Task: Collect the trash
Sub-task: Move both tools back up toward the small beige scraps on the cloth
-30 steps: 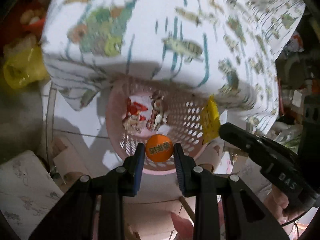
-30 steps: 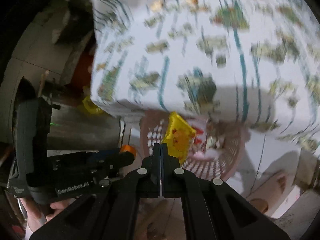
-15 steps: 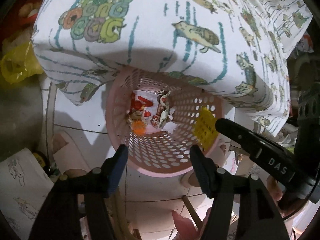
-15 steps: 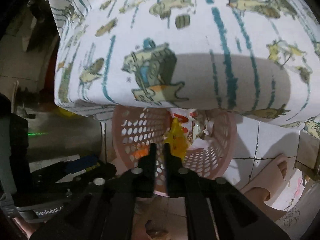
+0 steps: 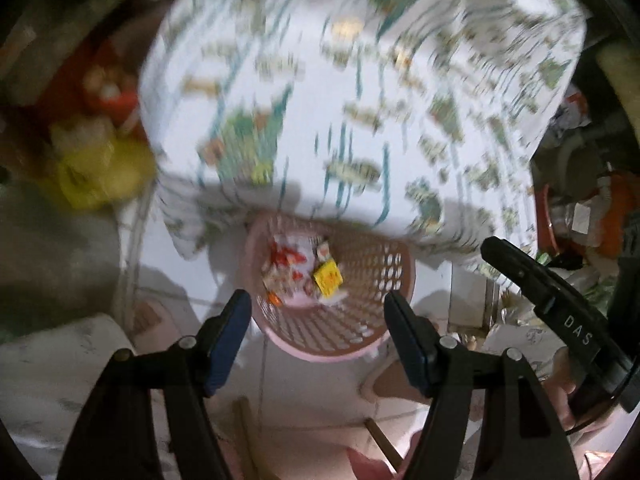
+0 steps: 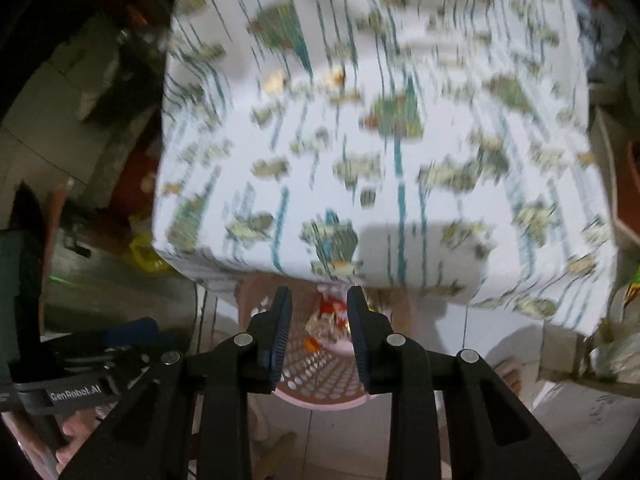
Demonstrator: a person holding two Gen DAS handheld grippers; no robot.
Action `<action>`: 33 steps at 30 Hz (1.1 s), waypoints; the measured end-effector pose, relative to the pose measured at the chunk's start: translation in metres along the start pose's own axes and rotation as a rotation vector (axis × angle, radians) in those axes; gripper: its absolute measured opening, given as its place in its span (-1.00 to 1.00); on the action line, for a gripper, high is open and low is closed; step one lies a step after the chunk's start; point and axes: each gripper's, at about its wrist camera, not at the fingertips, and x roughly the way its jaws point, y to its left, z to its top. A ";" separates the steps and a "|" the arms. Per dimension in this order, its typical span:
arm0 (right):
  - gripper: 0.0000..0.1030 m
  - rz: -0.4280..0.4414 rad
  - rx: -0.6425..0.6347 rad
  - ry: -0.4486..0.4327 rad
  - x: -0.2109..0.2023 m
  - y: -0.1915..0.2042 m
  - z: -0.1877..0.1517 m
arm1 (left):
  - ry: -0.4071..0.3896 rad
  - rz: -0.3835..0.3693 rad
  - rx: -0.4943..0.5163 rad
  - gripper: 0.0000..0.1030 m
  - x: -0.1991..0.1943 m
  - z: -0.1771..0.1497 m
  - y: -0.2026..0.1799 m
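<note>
A pink perforated basket stands on the tiled floor, partly under the edge of a table with a white printed cloth. Inside it lie a yellow wrapper, a small orange cap and red-and-white wrappers. My left gripper hangs above the basket, its jaws opening with nothing between them. My right gripper also hangs over the basket, jaws opening and empty. It shows at the right of the left wrist view. Both views are motion-blurred.
A yellow bag and red items sit on the floor left of the table. Cluttered bags and a pipe fill the right side. A pale printed sheet lies at lower left. A person's foot is near the basket.
The left gripper let go of the orange cap and the right let go of the yellow wrapper; both fell into the basket. Both grippers opened and rose away from it.
</note>
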 end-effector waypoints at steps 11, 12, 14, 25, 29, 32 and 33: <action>-0.40 -0.047 -0.058 -0.175 -0.057 0.016 0.016 | -0.184 -0.074 0.027 0.34 -0.068 0.011 -0.011; -0.40 -0.041 -0.057 -0.177 -0.058 0.016 0.017 | -0.183 -0.088 0.023 0.34 -0.071 0.012 -0.012; -0.40 -0.027 -0.051 -0.181 -0.060 0.016 0.018 | -0.188 -0.112 0.020 0.34 -0.078 0.012 -0.012; -0.40 -0.001 -0.054 -0.200 -0.067 0.013 0.033 | -0.182 -0.130 0.014 0.36 -0.080 0.029 -0.014; -0.40 0.007 -0.042 -0.202 -0.067 0.007 0.040 | -0.144 -0.173 -0.008 0.37 -0.070 0.035 -0.012; -0.40 0.004 -0.039 -0.202 -0.066 0.003 0.046 | -0.146 -0.129 -0.010 0.39 -0.064 0.041 -0.014; -0.40 0.003 -0.037 -0.200 -0.066 0.002 0.048 | -0.143 -0.119 -0.011 0.40 -0.062 0.044 -0.014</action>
